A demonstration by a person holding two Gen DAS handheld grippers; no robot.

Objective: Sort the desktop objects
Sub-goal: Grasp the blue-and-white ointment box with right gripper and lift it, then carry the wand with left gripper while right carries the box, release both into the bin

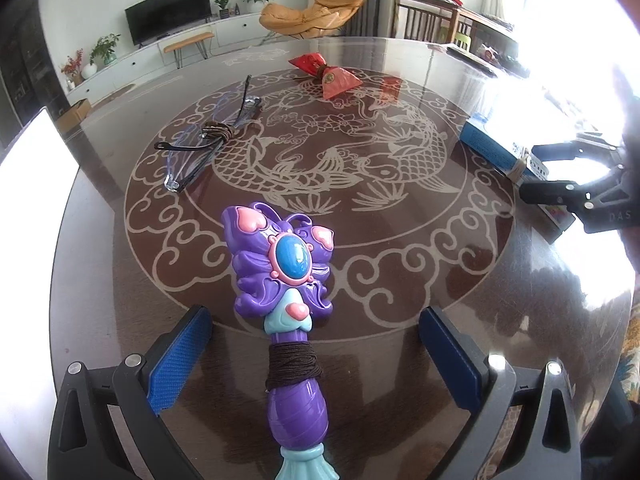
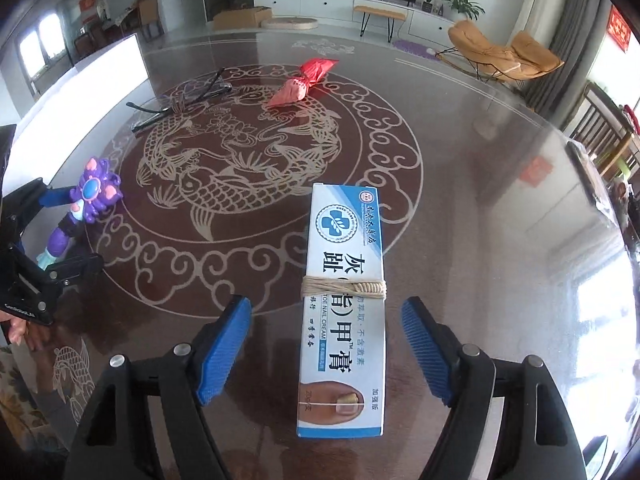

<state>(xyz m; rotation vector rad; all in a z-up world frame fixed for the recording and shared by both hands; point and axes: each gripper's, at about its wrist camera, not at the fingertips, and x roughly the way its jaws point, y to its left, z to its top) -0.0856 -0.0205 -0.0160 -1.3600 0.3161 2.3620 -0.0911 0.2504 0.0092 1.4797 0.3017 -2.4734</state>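
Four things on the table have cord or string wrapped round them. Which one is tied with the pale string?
The white and blue cream box, lying between the right tongs. The toy wand and glasses carry dark brown cord; the red packet a dark tie.

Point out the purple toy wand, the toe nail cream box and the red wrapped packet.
purple toy wand (image 1: 291, 258), left wrist view, on its blue gem.
toe nail cream box (image 2: 345, 240), right wrist view, on its printed top face.
red wrapped packet (image 2: 294, 89), right wrist view, on its bulging end.

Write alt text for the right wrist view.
A white and blue nail-cream box bound with tan string lies on the glossy dark round table, between the open right gripper's blue pads, untouched. Beyond lie a red wrapped packet and eyeglasses.
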